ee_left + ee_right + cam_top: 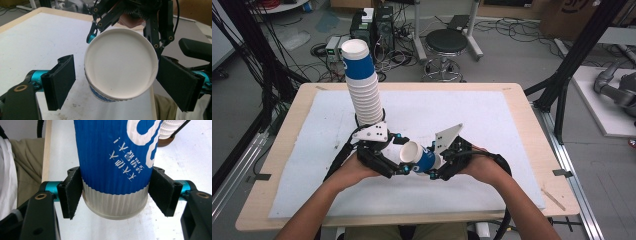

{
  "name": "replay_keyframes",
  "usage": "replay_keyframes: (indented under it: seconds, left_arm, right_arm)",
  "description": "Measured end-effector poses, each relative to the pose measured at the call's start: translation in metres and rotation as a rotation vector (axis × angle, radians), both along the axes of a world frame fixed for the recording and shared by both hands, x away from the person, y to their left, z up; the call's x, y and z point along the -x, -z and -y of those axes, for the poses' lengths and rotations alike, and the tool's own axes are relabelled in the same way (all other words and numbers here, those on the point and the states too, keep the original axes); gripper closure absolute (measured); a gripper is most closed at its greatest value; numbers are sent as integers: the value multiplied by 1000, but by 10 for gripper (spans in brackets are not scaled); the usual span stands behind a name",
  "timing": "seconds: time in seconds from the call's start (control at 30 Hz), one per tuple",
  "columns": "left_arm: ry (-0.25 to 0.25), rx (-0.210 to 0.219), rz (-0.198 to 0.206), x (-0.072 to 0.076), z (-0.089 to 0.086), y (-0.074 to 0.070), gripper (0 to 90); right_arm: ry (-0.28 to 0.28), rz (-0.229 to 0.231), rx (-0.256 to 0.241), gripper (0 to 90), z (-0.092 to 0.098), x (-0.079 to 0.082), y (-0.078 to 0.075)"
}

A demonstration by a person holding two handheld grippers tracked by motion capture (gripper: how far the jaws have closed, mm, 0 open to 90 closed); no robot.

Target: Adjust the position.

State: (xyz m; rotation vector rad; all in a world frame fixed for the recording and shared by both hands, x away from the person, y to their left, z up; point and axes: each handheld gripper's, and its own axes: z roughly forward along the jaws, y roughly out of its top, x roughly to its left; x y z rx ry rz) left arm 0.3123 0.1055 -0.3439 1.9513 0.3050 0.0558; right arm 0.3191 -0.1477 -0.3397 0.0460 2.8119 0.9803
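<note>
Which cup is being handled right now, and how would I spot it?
Start at the tall leaning stack of cups on the white mat. Nearer the person, the right claw grips a single blue and white cup. Unlike the stacked ones, it lies sideways.

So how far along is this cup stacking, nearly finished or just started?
Well along, it seems: a tall stack of cups already stands on the white mat. In hand now is a single blue cup, gripped near its base by the right gripper, lying sideways with its mouth toward the left gripper, whose jaws stand open on either side of it. Left: getting this cup onto the stack.
</note>
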Motion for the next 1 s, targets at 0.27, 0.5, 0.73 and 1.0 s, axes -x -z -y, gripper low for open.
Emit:
replay_keyframes:
  seconds: [0.27,0.5,0.73,1.0]
  left_arm:
    - [21,-23,-11,3,3,1,167]
    - [47,-51,-2,6,7,2,191]
    - [48,-47,-10,2,4,2,228]
    - [59,-86,-43,-4,4,6,278]
  right_arm:
    - [-13,6,69,310,-7,4,1]
    - [-27,42,116,309,-11,11,-7]
    - [-50,60,174,308,-18,9,-7]
    - [-54,66,215,308,-22,5,-4]
